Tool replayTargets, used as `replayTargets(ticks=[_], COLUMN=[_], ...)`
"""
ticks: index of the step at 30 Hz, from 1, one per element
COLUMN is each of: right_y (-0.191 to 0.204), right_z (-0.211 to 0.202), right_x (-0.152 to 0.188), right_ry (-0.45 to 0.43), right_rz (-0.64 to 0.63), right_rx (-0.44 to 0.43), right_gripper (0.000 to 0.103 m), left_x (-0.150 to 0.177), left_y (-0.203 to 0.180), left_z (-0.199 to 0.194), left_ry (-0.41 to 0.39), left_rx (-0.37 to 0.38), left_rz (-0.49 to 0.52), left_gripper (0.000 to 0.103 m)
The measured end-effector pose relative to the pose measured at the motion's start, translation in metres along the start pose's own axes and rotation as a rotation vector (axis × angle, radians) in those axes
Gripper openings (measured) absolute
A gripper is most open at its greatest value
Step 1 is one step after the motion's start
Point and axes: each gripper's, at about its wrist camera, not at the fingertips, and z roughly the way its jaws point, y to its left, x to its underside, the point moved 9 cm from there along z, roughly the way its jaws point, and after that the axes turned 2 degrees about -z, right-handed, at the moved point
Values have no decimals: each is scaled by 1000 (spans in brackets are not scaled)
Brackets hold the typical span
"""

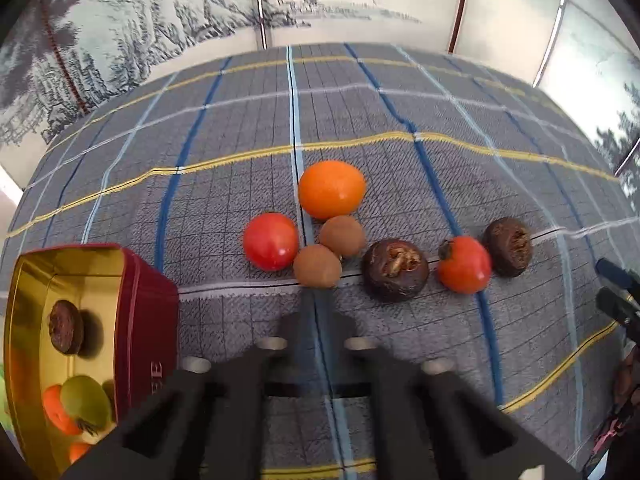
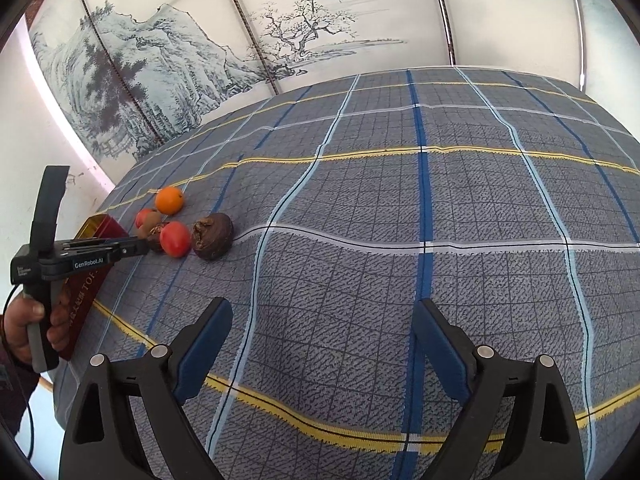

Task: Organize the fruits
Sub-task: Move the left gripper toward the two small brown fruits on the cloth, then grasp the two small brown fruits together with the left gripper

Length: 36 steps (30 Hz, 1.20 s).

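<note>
Left hand-held gripper (image 1: 316, 320) pressed together, empty, before loose fruits (image 1: 332, 194) mid-worktop (image 1: 400, 100); right hand-held gripper (image 2: 322, 344) spread. Red tin (image 1: 146, 300) at left edge, partly cut off, contents blurred.

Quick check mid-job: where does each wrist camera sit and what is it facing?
Left wrist: on the shut left gripper, looking down at fruit beside the red-and-gold tin box.
Right wrist: on the open right gripper, over bare plaid tablecloth; a hand shows.
Shared: round orange citrus fruit.
</note>
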Motion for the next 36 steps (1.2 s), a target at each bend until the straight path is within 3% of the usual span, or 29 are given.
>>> replayTargets(ticks=[4, 7, 10, 14, 19, 32, 36], right_y=[0, 2, 3, 3, 3, 4, 4], right_z=[0, 1, 2, 3, 3, 4, 4], right_x=[0, 0, 0, 0, 0, -1, -1], right_ry=[2, 5, 7, 6, 7, 8, 8], right_rz=[-4, -9, -13, -12, -14, -17, -17], right_rx=[2, 5, 7, 4, -2, -10, -9], right_gripper=[93, 93, 94, 94, 96, 98, 98], left_x=[4, -2, -12, -26, -26, -29, -24], left_y=[-3, -14, -21, -6, 6, -11, -9], left_z=[-19, -33, -37, -34, -16, 7, 23], left_ry=[-45, -85, -96, -100, 14, 51, 140], left_rx=[15, 25, 35, 21, 33, 99, 166], left_rz=[-44, 25, 69, 30, 29, 98, 107], left_gripper=[3, 4, 23, 25, 24, 21, 23])
